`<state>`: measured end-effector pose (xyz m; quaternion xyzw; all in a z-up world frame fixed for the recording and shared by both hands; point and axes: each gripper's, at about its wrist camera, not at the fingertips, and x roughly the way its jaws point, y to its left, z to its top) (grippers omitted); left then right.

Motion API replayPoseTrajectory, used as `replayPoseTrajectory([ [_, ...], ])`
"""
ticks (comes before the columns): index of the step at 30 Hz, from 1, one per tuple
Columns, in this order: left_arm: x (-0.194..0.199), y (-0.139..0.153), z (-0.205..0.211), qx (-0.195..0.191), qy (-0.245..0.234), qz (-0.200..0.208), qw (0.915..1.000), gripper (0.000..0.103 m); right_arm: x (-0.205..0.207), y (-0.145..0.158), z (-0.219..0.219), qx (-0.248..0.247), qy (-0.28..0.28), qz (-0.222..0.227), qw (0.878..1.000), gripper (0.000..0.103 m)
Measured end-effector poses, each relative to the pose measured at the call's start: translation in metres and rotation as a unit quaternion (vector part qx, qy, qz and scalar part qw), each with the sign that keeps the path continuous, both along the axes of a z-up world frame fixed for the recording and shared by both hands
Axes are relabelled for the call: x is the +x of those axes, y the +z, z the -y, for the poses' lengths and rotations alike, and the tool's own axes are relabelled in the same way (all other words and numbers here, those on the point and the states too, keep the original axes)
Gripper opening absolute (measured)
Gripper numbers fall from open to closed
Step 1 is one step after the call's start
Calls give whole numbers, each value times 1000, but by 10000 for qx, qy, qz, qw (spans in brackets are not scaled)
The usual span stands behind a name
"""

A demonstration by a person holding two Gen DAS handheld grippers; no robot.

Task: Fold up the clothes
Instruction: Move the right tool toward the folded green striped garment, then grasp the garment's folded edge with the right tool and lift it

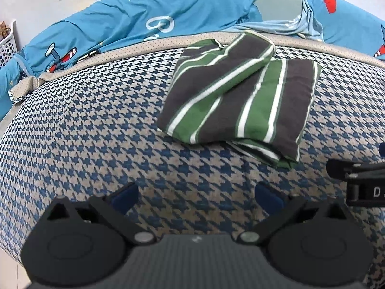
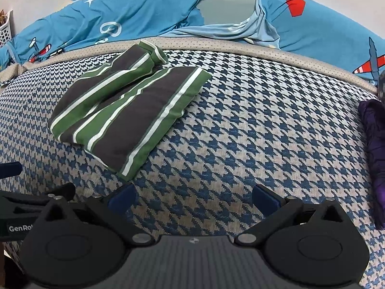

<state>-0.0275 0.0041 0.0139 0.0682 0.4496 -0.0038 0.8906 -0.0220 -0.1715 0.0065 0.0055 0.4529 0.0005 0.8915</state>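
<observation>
Left wrist view: nearest, the left gripper (image 1: 196, 196) hovers spread and empty over the houndstooth cover (image 1: 96, 132); the right gripper (image 2: 193, 197) likewise. At one o'clock lies the striped garment (image 1: 238, 101), folded green, dark and white. It looks soft, light and floppy; pinch a corner through all layers.

My folded garment (image 1: 238, 101): dark brown w/ green & white stripes. Cushion (image 1: 96, 125) under it: blue/beige houndstooth, beige dotted trim. Sheet (image 1: 149, 21) behind: bright blue w/ red-white plane prints, white star. Purple cloth (image 2: 375, 144) at right edge. My tongs: black, w/ blue pads (image 2: 264, 198).
</observation>
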Motion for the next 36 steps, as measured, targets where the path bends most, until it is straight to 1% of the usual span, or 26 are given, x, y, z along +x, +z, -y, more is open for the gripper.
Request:
replayPoseTrajectory([
  [6,4,4,-10,-10,61,92,9999,103,4,0,-1,32,-9,80,10000,103],
  [12,17,8,-14,67,163,155,9997,103,3,2,-2,113,-75,195,9997,103],
  [14,25,6,-7,82,160,118,9998,103,3,2,-4,122,-65,217,9997,103],
  [30,29,1,-9,128,133,12,9998,103,5,2,-8,219,24,271,9994,103],
  [36,37,-1,-23,86,423,-60,9990,103,9,4,-11,272,58,378,9989,103],
])
